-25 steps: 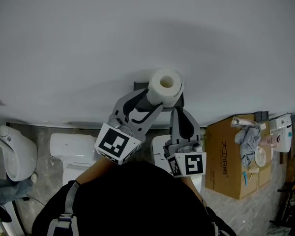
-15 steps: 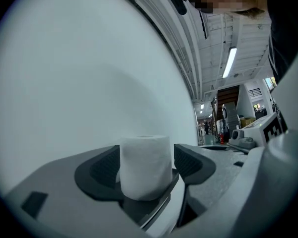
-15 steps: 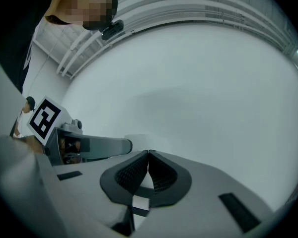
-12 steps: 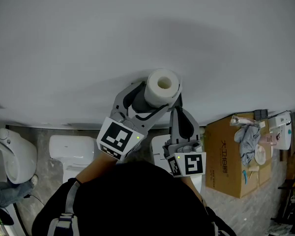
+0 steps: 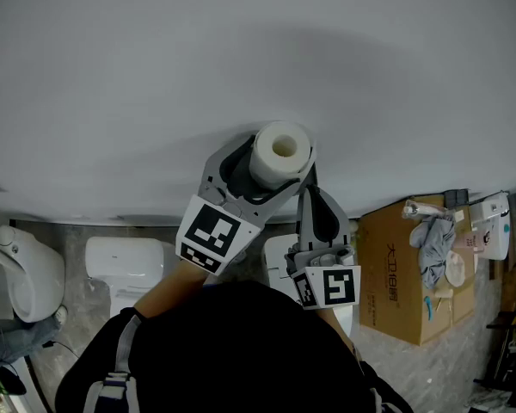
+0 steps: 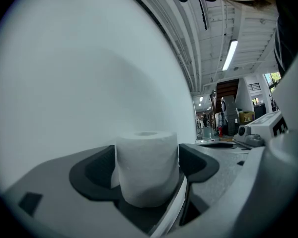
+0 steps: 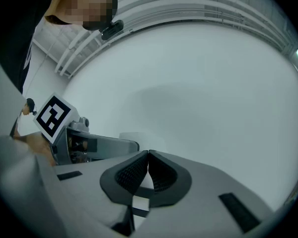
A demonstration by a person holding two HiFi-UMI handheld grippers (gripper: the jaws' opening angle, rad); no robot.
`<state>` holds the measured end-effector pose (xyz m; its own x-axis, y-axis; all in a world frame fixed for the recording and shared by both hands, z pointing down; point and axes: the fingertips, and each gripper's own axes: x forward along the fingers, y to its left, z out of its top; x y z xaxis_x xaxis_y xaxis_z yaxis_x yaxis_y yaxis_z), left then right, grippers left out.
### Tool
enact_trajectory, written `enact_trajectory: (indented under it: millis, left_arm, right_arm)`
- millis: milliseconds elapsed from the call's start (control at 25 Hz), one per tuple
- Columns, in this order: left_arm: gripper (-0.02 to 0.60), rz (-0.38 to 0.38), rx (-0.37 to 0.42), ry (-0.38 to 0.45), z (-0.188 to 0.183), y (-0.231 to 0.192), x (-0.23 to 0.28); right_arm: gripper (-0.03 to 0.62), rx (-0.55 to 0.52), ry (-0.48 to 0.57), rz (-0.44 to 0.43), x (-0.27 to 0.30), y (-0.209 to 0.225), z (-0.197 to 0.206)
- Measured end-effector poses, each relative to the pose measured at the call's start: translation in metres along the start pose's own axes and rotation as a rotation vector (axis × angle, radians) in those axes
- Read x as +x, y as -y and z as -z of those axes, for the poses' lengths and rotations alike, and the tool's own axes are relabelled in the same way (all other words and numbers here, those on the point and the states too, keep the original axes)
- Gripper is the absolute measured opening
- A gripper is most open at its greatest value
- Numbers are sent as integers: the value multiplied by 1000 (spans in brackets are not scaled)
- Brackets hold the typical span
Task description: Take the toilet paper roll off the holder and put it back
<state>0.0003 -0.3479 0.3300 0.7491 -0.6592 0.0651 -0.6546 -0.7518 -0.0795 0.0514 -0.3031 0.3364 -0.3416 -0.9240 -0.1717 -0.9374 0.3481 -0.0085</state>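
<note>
TP roll (image 5: pixel 280 150) sits close against the white wall (image 5: pixel 241 50), core hole facing the head cam. A dark bit of the holder (image 5: pixel 314 175) shows just to its right. The rest of the holder is hidden, so can't tell if the roll is seated on it. Left tool (image 6: pixel 149 165) straddles the roll, 1 dark pad (image 6: pixel 97 171) on each side and the roll between them. Its jaws are wide and have just been opening. In the left gripper view the pads look clear of the paper or at most brushing it, not squeezing. Its marker cube (image 5: pixel 213 235) is below-left of the roll in the head view. Right tool (image 7: pixel 148 168) is apart from the roll, just below-right of it, pointing at the wall near the dark holder part. Its 2 ribbed pads are pressed together at the tips. Prob. nothing is pinched, but the gap under the tips is too murky to be sure. Its cube (image 5: pixel 334 286) is next to the person's black top (image 5: pixel 232 351). Down on the floor, a white toilet (image 5: pixel 125 263) is at left. At right is a cardboard box (image 5: pixel 404 274) w/ a grey cloth (image 5: pixel 432 246) lying on top.
</note>
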Motion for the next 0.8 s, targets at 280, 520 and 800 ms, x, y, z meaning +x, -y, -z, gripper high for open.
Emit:
enact_trajectory:
  millis: [280, 520, 800]
  left_arm:
    - [393, 12, 14, -23, -2, -2, 6]
    - [391, 7, 20, -33, -2, -1, 12]
    - [365, -5, 16, -22, -4, -2, 15]
  right_arm:
    - [23, 6, 0, 4, 3, 1, 2]
    - [23, 3, -14, 2, 3, 4, 5]
    - [23, 7, -4, 2, 3, 9, 4]
